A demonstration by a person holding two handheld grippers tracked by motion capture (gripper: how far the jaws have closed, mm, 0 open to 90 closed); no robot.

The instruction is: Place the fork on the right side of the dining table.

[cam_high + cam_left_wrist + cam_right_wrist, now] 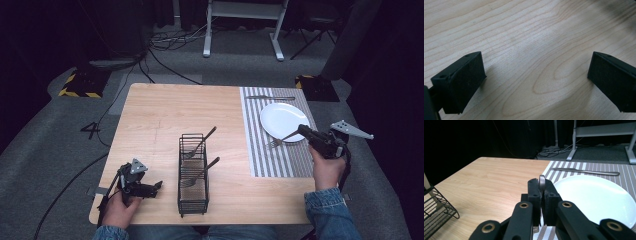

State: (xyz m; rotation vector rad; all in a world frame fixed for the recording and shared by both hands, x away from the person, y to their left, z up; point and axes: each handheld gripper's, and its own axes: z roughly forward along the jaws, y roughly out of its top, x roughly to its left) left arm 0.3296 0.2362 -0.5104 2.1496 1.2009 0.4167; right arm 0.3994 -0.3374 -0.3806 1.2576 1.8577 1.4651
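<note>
Right gripper (304,131), right of frame, is clamped on a fork (283,138) over the striped placemat (280,162) beside the plate (287,117); left gripper (159,185) rests agape lower left. Fork looks stiff, light, slippery; handle grip suits.

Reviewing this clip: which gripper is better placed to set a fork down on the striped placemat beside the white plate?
Right. The right gripper is already shut on a silver metal fork above the grey striped placemat, next to the round white plate. The left gripper rests open on the wooden table, beyond the black wire caddy.
</note>
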